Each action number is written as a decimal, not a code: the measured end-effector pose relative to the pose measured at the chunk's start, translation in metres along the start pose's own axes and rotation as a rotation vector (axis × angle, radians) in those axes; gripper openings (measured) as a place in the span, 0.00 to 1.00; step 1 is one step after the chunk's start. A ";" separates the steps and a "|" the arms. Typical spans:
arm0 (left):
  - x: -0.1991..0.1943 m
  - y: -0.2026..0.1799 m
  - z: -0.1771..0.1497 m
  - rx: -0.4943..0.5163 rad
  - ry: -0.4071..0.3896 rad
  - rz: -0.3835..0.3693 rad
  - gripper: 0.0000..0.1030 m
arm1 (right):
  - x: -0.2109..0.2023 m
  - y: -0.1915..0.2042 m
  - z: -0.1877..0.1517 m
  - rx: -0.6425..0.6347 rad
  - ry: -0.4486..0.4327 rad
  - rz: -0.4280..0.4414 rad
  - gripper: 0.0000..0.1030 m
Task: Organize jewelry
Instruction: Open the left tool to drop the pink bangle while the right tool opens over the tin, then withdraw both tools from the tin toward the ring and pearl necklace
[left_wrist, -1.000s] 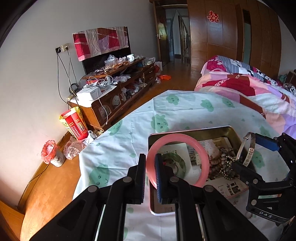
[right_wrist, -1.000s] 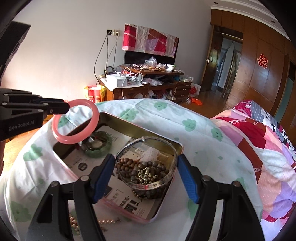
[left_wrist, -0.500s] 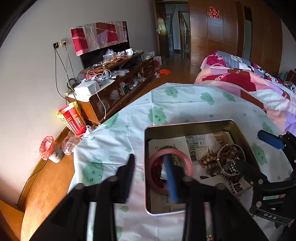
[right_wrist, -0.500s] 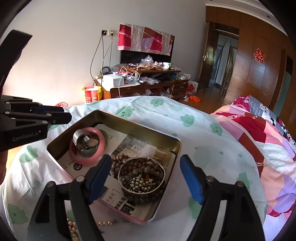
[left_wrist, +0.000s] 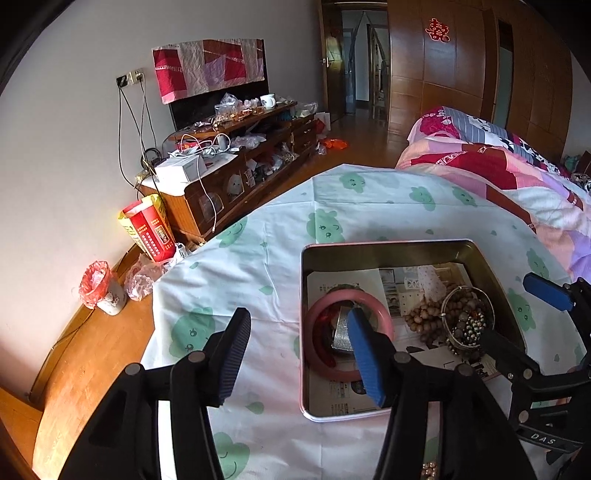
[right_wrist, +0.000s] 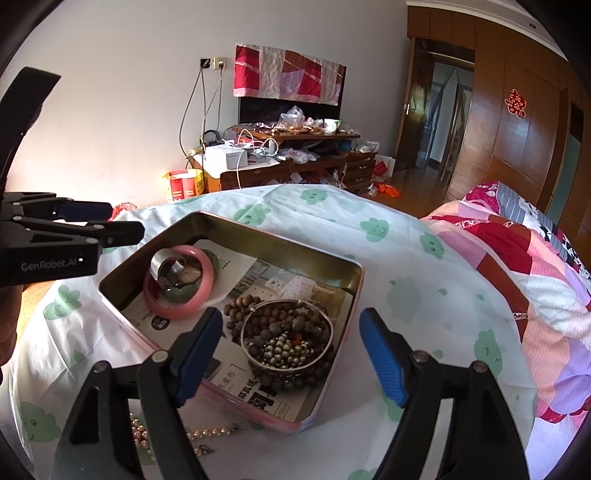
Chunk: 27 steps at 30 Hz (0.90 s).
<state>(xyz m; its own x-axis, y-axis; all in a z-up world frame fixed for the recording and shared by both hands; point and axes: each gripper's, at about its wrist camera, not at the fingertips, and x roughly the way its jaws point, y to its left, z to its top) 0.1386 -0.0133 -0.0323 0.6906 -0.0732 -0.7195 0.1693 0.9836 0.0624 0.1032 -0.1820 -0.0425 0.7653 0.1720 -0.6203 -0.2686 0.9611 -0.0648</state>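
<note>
Both your grippers stand wide and empty: your left gripper (left_wrist: 301, 354) is opening above the pink bangle (right_wrist: 177, 282), which lies in the tin (right_wrist: 347, 275) over what may be a green bangle; your right gripper (right_wrist: 291, 354) straddles the silver bangle (right_wrist: 286, 338) ringing the beads.

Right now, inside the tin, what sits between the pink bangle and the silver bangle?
In the right wrist view, a heap of brown wooden beads lies between the pink bangle and the silver bangle, on the tin's newspaper lining.
</note>
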 end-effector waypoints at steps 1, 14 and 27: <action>0.000 0.000 -0.001 0.000 0.001 -0.003 0.54 | -0.001 0.001 -0.001 0.000 -0.001 -0.002 0.81; -0.027 -0.006 -0.032 0.009 -0.013 -0.023 0.54 | -0.021 -0.002 -0.014 0.042 0.012 -0.005 0.81; -0.050 -0.017 -0.099 -0.020 0.020 -0.024 0.54 | -0.049 -0.011 -0.062 0.063 0.073 -0.036 0.81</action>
<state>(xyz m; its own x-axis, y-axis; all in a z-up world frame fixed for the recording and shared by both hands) 0.0317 -0.0098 -0.0655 0.6725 -0.0937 -0.7341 0.1715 0.9847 0.0314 0.0325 -0.2147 -0.0599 0.7283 0.1233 -0.6741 -0.2028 0.9784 -0.0401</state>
